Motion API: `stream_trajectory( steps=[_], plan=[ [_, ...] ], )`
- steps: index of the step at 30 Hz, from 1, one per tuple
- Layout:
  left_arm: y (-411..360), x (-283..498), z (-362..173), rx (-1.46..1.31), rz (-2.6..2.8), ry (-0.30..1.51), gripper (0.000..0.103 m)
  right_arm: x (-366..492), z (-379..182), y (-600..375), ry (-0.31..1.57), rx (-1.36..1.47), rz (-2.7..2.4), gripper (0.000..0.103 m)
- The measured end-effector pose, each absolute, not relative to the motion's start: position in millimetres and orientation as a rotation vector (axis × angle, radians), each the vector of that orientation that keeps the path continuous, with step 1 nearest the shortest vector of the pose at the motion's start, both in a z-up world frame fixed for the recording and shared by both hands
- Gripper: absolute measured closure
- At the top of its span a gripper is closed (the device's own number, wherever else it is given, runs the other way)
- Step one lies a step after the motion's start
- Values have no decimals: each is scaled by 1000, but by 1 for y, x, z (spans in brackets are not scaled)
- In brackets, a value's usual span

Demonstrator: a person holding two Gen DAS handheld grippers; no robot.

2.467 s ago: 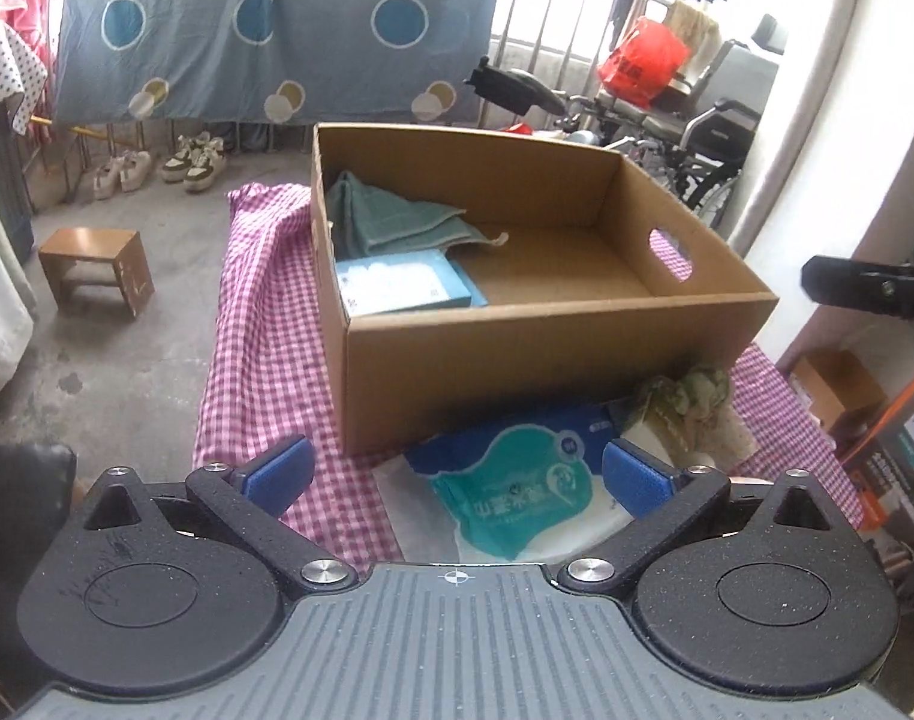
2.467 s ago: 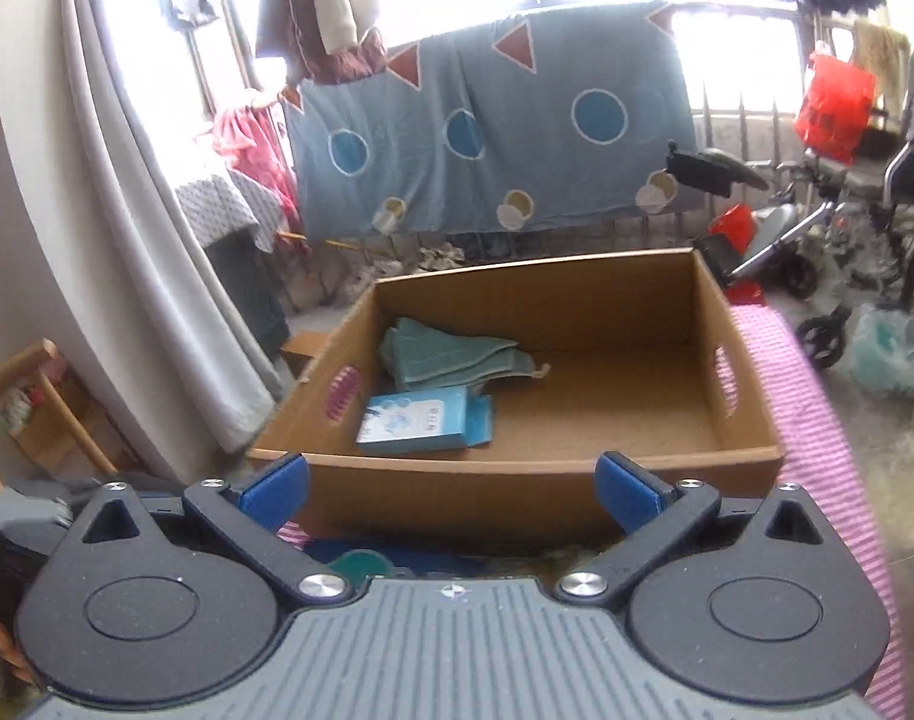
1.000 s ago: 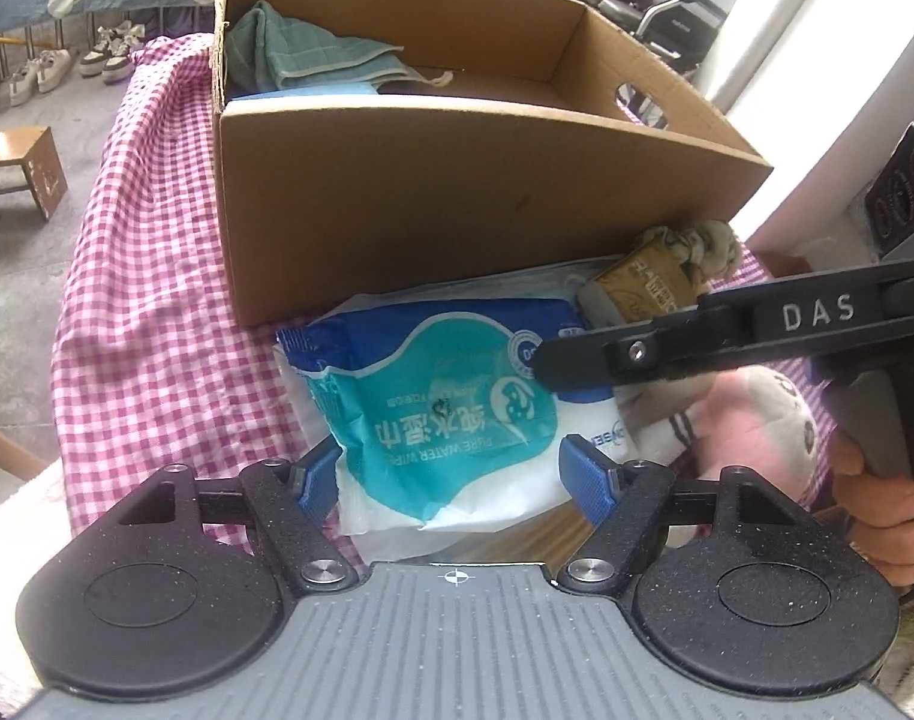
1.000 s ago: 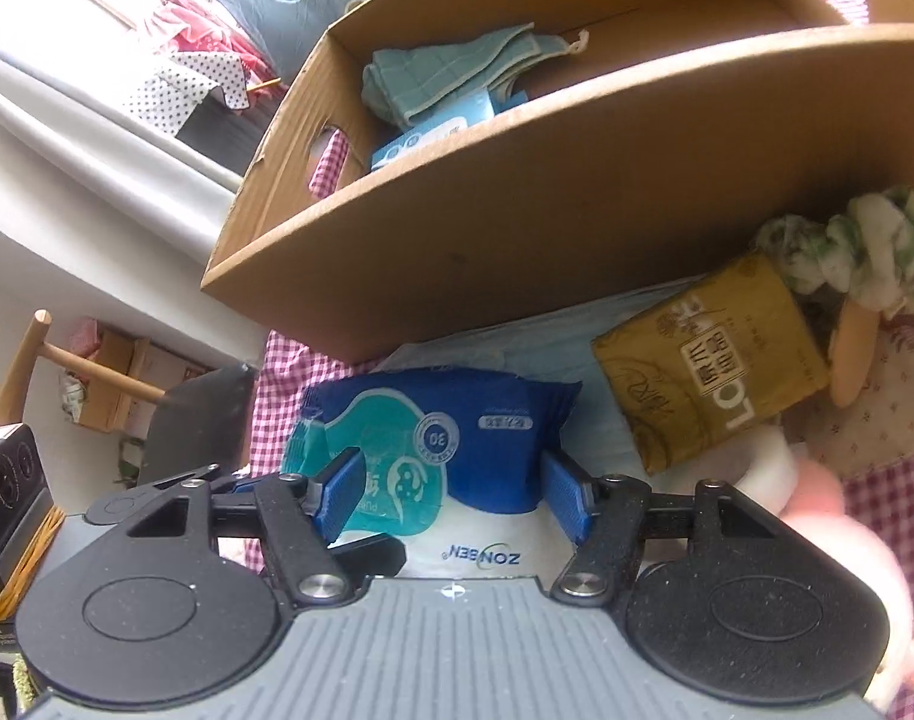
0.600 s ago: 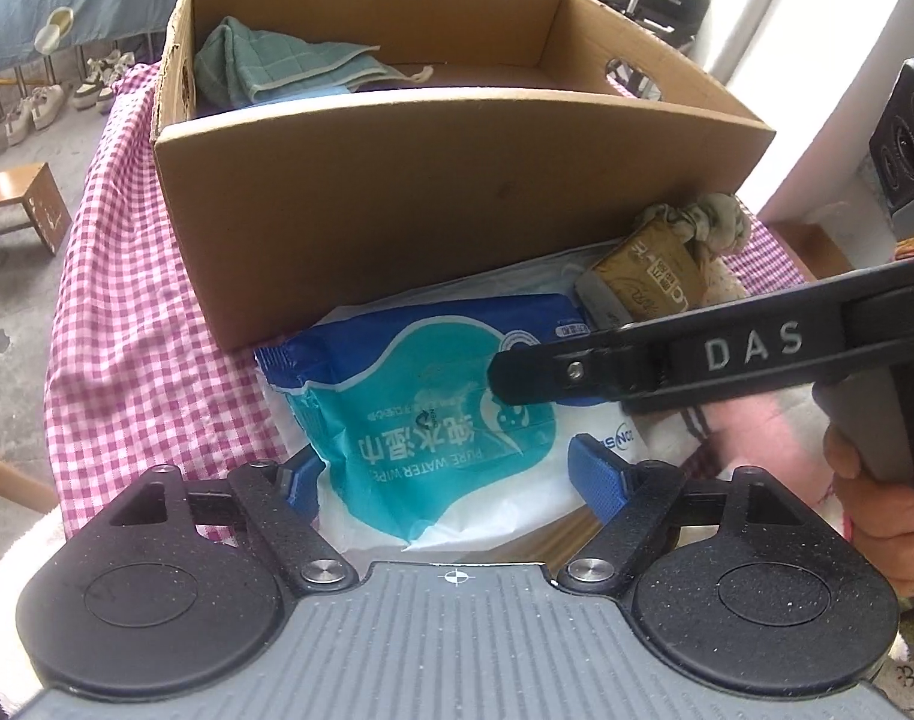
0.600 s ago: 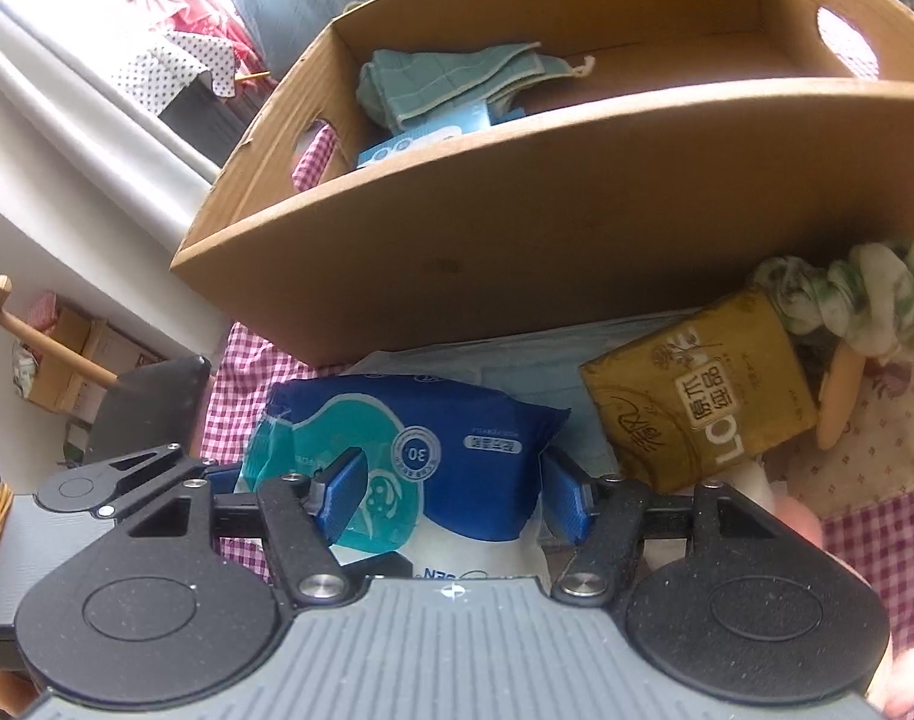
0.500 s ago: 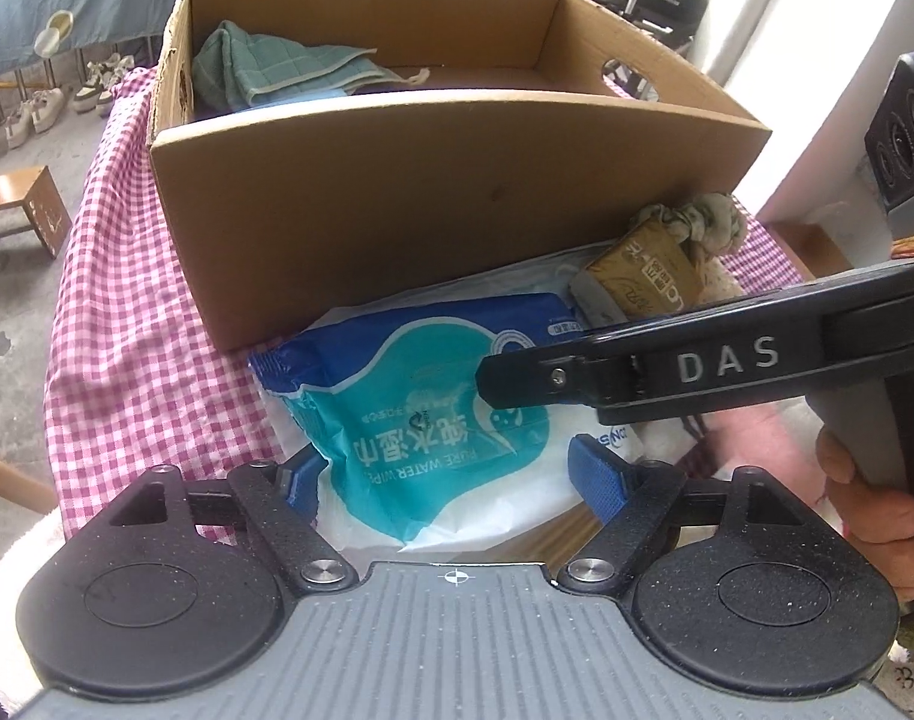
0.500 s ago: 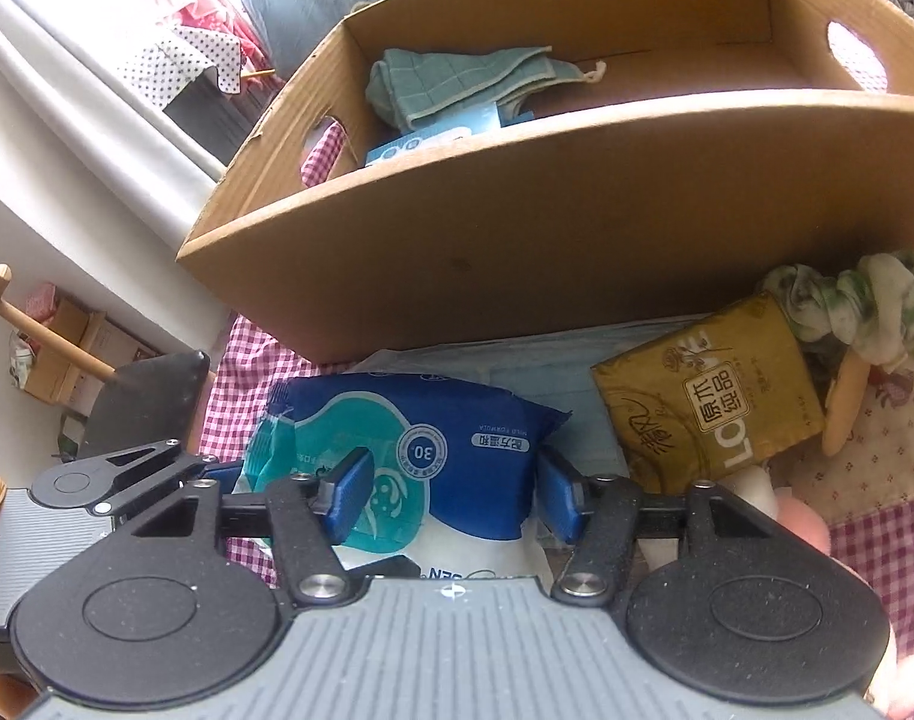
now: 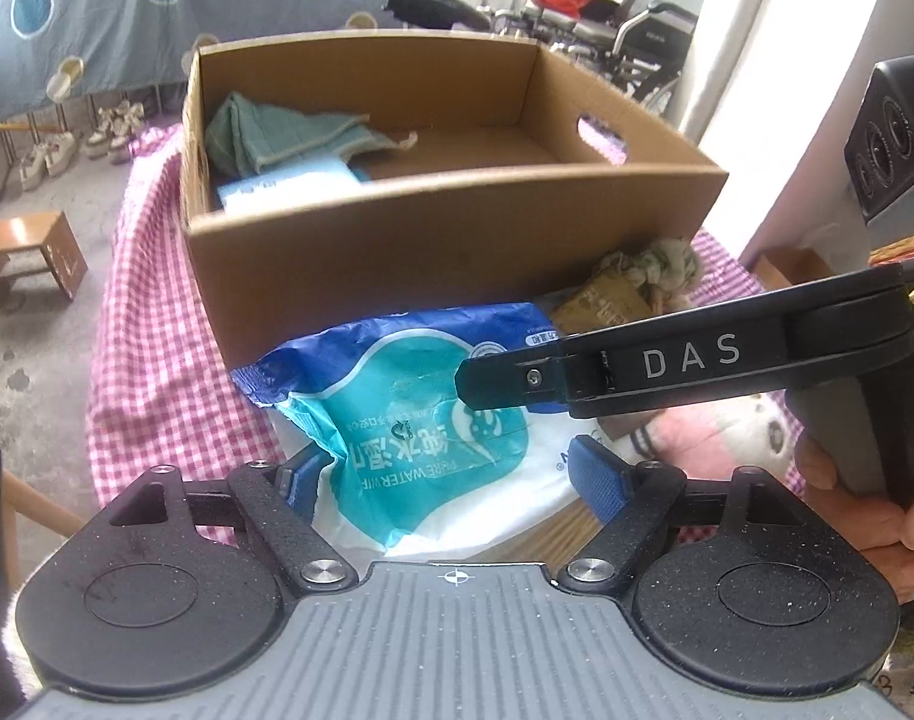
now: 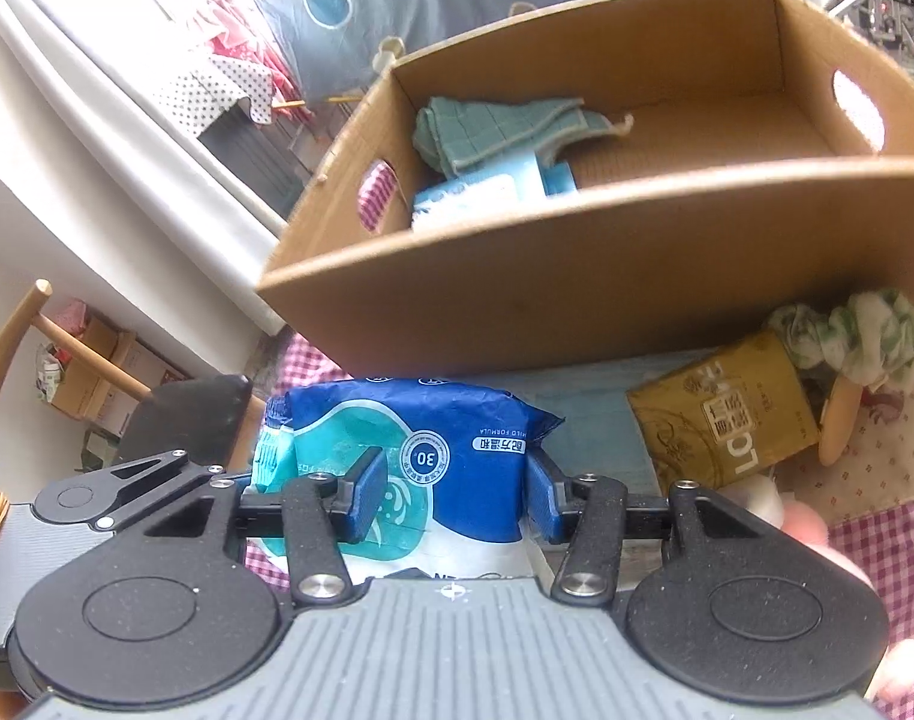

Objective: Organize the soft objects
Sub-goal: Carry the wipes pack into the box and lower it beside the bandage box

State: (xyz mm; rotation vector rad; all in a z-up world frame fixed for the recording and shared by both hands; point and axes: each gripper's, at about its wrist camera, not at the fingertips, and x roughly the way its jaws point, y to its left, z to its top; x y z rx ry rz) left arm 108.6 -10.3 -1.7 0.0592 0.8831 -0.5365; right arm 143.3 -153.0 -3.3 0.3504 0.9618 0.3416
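Clamping my right gripper [image 10: 451, 501] on the blue wet-wipe pack [image 10: 421, 450]; its jaws have just been closing, and both blue pads now press the pack's sides, the wrapper puckered between them. My left gripper [image 9: 451, 474] has its jaws wide apart around the same pack's near end. The right pad stands clear of the wrapper. The left pad is half hidden behind a fold of the wrapper, so contact there I can't confirm.

The pack lies on the checked cloth [image 9: 151, 324], just in front of the cardboard box [image 9: 433, 240]. In the box already: a green cloth [image 9: 277, 135] and a light blue tissue pack [image 9: 289, 186], both at the left end; the right end floor is bare.

To do the lift well, I think:
- Squeeze only until the film stops slipping. It's a soft, floppy pouch, and too much pinch will buckle it and let it slide out.
- Keep the left jaws off, or use them only to steady the sagging near end.
- Raise it well above the box's front wall before going forward; a hanging corner could snag the rim.
- Set it down on the bare right side, flat, not on the green cloth.
- Watch the gold packet [image 10: 727, 420] and green-white rag [image 10: 847, 330] nearby on the right; they shouldn't get dragged.
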Motion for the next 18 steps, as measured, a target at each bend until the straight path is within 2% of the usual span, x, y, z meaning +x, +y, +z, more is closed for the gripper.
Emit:
stream_trajectory(
  steps=[12,18],
  plan=[
    [-11,138,93,68,-504,623,22,158,102,-152,704,260,416,50],
    [-19,197,87,22,-498,709,22,220,117,-158,728,242,422,50]
  ],
)
